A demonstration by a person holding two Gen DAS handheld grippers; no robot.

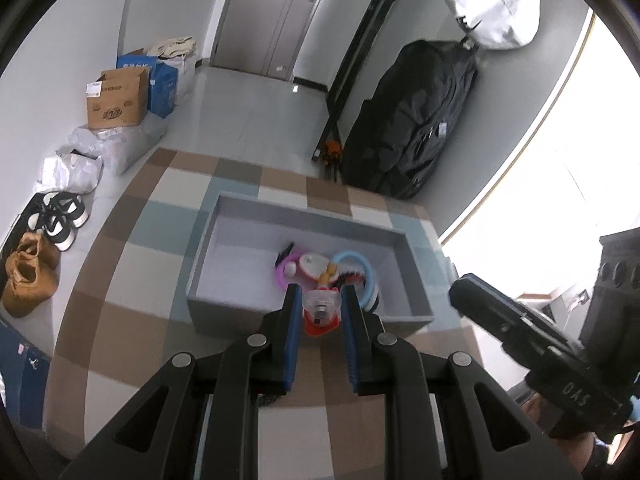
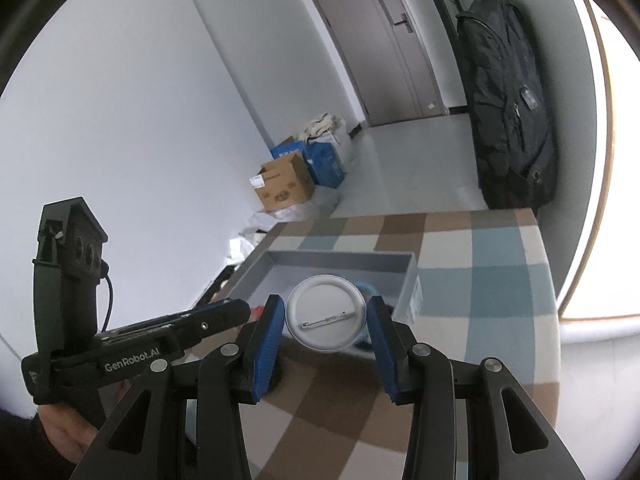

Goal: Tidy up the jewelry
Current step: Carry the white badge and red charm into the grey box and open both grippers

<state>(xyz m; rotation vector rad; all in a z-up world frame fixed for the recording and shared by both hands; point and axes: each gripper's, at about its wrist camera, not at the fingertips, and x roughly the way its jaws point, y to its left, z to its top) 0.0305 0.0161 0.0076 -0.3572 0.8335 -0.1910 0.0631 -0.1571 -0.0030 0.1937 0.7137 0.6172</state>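
My left gripper (image 1: 320, 300) is shut on a small clear and red trinket (image 1: 321, 314), held just above the near wall of a grey tray (image 1: 224, 308). In the tray lie a purple ring (image 1: 280, 276), a blue ring (image 1: 370, 280) and other small pieces. My right gripper (image 2: 325, 301) is shut on a round white pin badge (image 2: 326, 320), its back with the pin facing the camera, in front of the tray (image 2: 340, 259). The left gripper (image 2: 246, 312) shows at the left in the right wrist view. The right gripper (image 1: 460, 290) shows at the right in the left wrist view.
The tray stands on a table with a checked brown, blue and white cloth (image 1: 120, 280). Beyond its far edge a black backpack (image 1: 420, 120) leans on the wall. On the floor to the left are a cardboard box (image 1: 118, 100), bags and shoes (image 1: 56, 216).
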